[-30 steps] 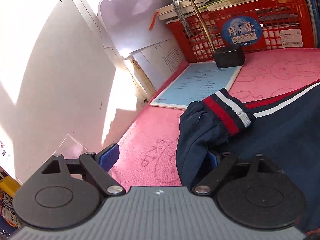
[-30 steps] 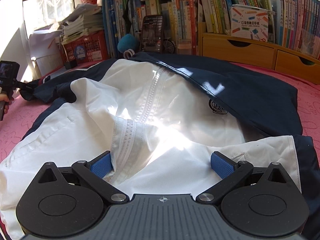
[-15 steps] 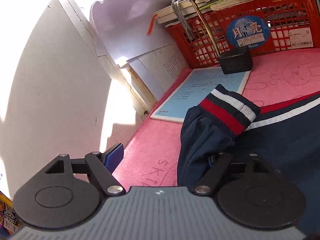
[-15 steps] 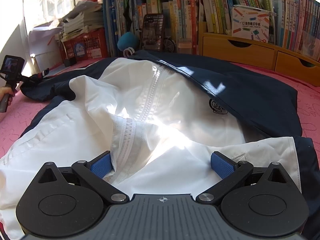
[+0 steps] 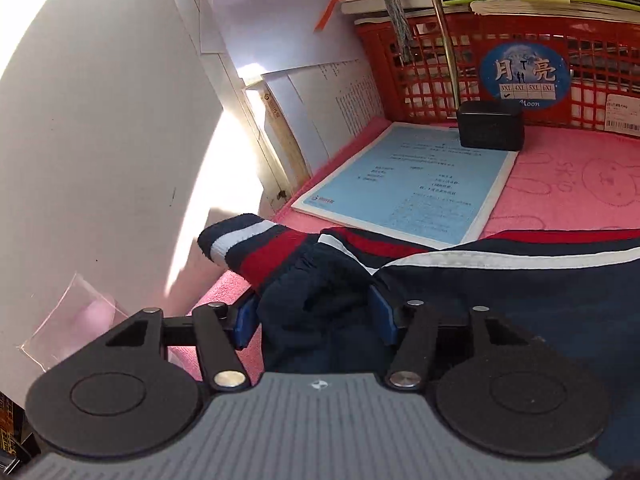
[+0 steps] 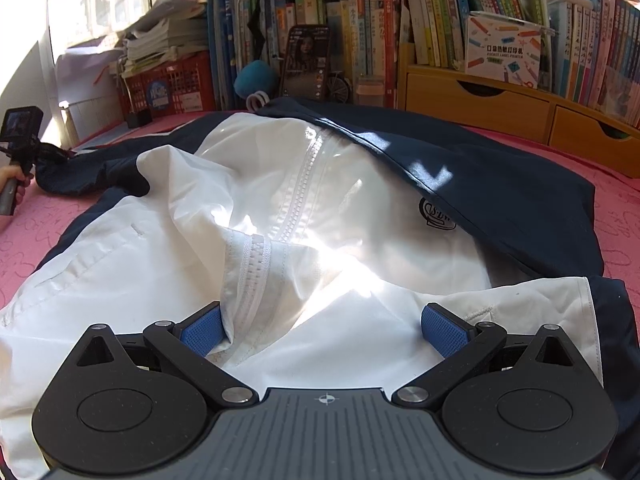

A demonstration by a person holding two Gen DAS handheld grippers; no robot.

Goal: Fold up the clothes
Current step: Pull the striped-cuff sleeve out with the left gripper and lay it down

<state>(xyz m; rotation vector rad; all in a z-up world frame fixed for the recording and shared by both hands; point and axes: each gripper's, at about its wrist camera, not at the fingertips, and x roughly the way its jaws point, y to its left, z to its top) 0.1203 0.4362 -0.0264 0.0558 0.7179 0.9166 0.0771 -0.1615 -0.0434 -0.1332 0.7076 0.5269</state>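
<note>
A navy and white jacket (image 6: 360, 200) lies spread on the pink mat (image 6: 624, 232), its white lining and zipper (image 6: 292, 200) facing up. In the left wrist view its navy sleeve (image 5: 320, 304) ends in a red, white and navy cuff (image 5: 256, 248) by the white wall. My left gripper (image 5: 314, 318) has the bunched sleeve between its blue pads (image 5: 244, 320), which touch it on both sides while the jaws are opening. My right gripper (image 6: 322, 330) hovers open over the white lining near the zipper fold. A hand (image 6: 12, 178) holds the left gripper at the far left.
A red basket (image 5: 500, 68) piled with books stands behind a blue booklet (image 5: 408, 188) and a small black box (image 5: 490, 126). A white wall (image 5: 100, 140) closes the left side. Bookshelves (image 6: 400, 40) and wooden drawers (image 6: 480, 104) line the back.
My left gripper moved in over the sleeve and its pads came closer around the fabric. The cuff now sits further left, near the wall. The right gripper has not moved.
</note>
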